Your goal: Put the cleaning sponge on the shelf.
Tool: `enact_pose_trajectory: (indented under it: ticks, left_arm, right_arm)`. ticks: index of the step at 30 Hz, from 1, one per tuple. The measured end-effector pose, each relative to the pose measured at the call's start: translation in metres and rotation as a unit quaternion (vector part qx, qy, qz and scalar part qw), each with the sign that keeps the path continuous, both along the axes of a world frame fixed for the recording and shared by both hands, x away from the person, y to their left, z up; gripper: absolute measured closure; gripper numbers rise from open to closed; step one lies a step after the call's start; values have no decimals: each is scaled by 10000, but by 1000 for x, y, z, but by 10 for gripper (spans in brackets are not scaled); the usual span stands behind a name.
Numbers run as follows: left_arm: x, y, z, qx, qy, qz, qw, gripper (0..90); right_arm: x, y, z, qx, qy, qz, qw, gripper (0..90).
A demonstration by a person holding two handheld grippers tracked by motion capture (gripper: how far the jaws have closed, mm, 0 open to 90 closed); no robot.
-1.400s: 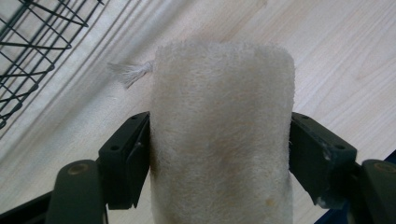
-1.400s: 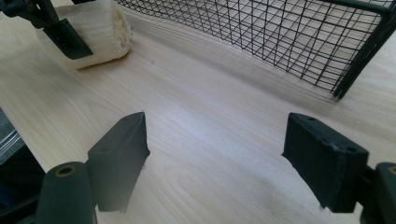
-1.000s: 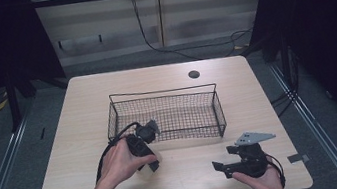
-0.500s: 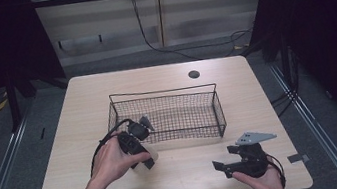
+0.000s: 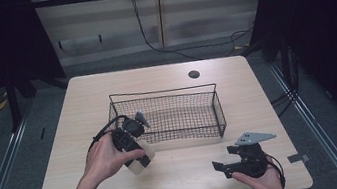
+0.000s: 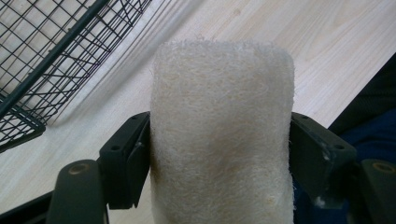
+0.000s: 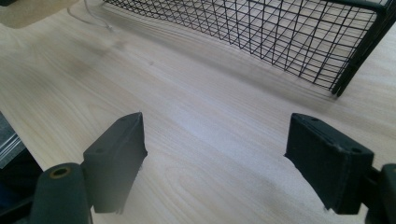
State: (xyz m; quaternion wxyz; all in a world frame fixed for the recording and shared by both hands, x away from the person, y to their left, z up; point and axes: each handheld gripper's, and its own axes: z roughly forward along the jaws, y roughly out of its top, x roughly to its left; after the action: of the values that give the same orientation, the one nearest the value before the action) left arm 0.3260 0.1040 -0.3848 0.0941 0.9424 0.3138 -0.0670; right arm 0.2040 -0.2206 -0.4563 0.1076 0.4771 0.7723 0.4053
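Note:
In the left gripper view, a cream, fibrous block (image 6: 222, 107) stands upright between the two black jaws, which press on its sides; my left gripper (image 6: 219, 144) is shut on it. From the high view the left gripper (image 5: 138, 159) holds the block (image 5: 143, 160) just above the table, in front of the left end of a black wire basket (image 5: 163, 91). My right gripper (image 5: 220, 167) rests near the table's front edge at the right. Its jaws stand wide apart in the right gripper view (image 7: 215, 140), with only bare wood between them.
The basket (image 7: 280, 37) looks empty and lies across the middle of the light wooden table (image 5: 82, 102). A small dark round hole (image 5: 194, 74) sits behind it. A black cable loops from the left gripper. Dark floor and rails surround the table.
My left gripper has shifted slightly left and turned, so the cream block now shows below the hand. The right gripper has stayed in place.

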Motion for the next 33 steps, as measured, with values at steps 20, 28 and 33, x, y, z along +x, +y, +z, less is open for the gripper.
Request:
enact_pose_trajectory:
  ticks: [20,28,33]
  left_arm:
    - [-1,-10,20,198,-75,-125,9997,278]
    - [3,-9,37,106,-121,-60,9999,279]
    - [5,-6,51,-108,-87,-124,9998,279]
  right_arm:
    - [0,0,0,-6,5,2,10000,179]
    - [1,0,0,-7,18,-6,10000,167]
    - [1,0,-1,-23,23,33,10000,164]
